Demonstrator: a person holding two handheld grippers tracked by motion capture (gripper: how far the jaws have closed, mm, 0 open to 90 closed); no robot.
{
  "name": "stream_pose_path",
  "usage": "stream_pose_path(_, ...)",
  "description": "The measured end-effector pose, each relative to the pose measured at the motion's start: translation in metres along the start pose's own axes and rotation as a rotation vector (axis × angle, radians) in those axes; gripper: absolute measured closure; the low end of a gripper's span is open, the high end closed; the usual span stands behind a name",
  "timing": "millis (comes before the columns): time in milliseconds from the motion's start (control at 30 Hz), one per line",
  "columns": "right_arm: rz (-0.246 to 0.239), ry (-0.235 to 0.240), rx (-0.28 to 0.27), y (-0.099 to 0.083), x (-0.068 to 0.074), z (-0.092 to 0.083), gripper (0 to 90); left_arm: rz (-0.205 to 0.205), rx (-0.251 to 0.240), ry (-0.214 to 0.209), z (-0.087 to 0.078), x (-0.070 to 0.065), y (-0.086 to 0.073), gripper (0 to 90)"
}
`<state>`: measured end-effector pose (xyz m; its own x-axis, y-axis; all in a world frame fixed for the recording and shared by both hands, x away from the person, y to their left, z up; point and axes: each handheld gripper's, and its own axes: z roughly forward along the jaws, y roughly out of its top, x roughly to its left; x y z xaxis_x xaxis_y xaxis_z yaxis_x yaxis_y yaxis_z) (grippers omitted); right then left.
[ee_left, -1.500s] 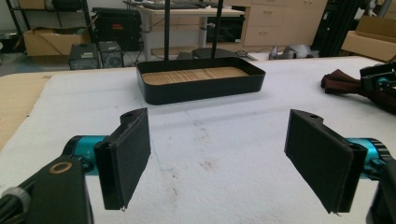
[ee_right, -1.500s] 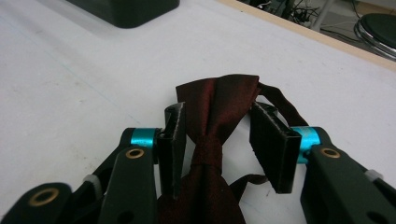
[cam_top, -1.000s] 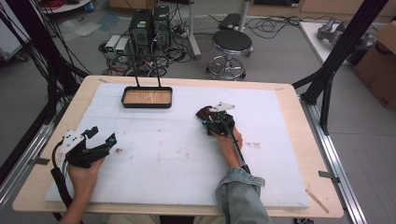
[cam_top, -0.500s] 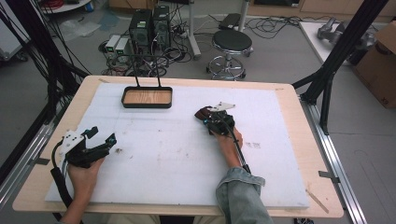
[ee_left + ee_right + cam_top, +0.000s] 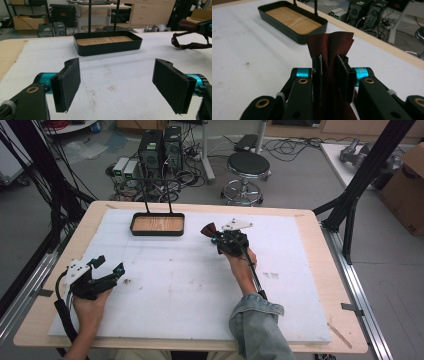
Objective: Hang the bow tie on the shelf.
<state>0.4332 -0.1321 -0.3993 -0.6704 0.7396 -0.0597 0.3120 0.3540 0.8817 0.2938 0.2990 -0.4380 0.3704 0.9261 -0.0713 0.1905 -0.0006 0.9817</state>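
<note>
Two grippers: the right gripper (image 5: pixel 329 75) pinches a dark red cloth (image 5: pixel 329 45); the left gripper (image 5: pixel 117 87) rests spread, empty. Likely bound for the tray (image 5: pixel 157 224), the cloth should stay pinched until over it.

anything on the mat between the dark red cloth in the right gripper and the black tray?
Nothing visible. The right gripper is shut on the dark red cloth, and only bare white mat lies between it and the black tray. The open left gripper sits off at the near left, clear of that path.
</note>
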Motion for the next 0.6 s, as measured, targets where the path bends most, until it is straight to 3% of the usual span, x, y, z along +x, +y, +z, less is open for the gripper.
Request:
stream_pose_path(200,-0.021,0.021,-0.028,0.021,0.006,0.005,75.9,-0.001,0.0,0.0,0.0,0.0,0.0,22.8)
stream_pose_path(233,-0.032,0.02,-0.058,0.025,0.008,0.006,76.1,-0.002,0.0,0.0,0.0,0.0,0.0,22.8)
stream_pose_path(333,-0.015,0.034,-0.061,0.032,0.009,0.008,76.1,-0.002,0.0,0.0,0.0,0.0,0.0,22.8)
stream_pose_path(600,-0.03,0.057,-0.112,0.054,0.02,0.016,76.1,-0.003,-0.002,0.001,0.0,0.001,0.0,22.8)
